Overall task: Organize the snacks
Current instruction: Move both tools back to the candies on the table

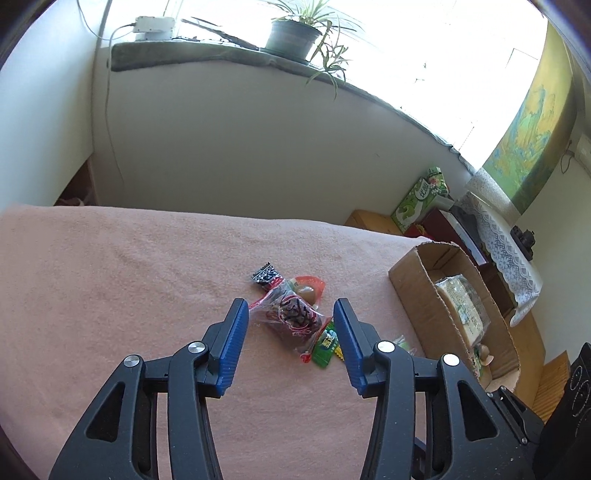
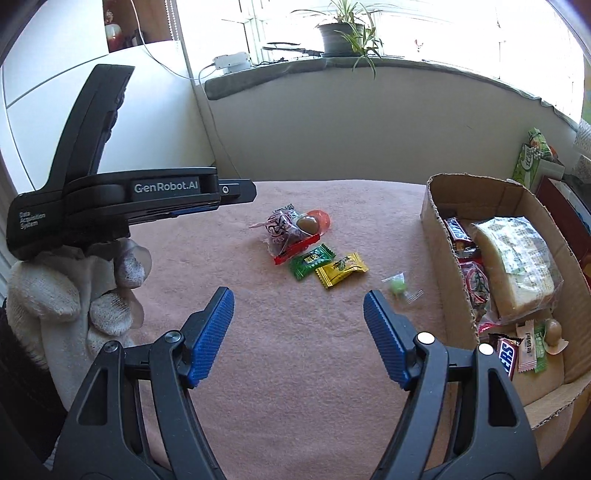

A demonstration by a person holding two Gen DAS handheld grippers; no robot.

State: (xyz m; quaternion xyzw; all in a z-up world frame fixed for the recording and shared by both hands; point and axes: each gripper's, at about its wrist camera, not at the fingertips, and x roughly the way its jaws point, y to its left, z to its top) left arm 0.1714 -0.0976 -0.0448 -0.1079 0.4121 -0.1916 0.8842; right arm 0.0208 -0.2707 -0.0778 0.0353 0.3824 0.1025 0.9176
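Observation:
Loose snacks lie on the pink cloth: a clear red-edged packet of dark snacks (image 1: 293, 317) (image 2: 282, 230), a brown egg in an orange wrapper (image 1: 308, 290) (image 2: 310, 223), a green sachet (image 2: 312, 262) (image 1: 325, 345), a yellow sachet (image 2: 341, 274) and a small green candy (image 2: 399, 286). My left gripper (image 1: 290, 314) is open, its jaws either side of the clear packet, just above it. My right gripper (image 2: 299, 301) is open and empty, short of the sachets. The left gripper's body (image 2: 147, 195) shows in the right wrist view.
A cardboard box (image 2: 432, 218) (image 1: 410, 280) at the right holds a large wrapped bread (image 2: 513, 262), chocolate bars and small packets. A gloved hand (image 2: 74, 295) holds the left gripper. Beyond the table are a wall, a windowsill with a plant (image 1: 295, 33), and boxes at right.

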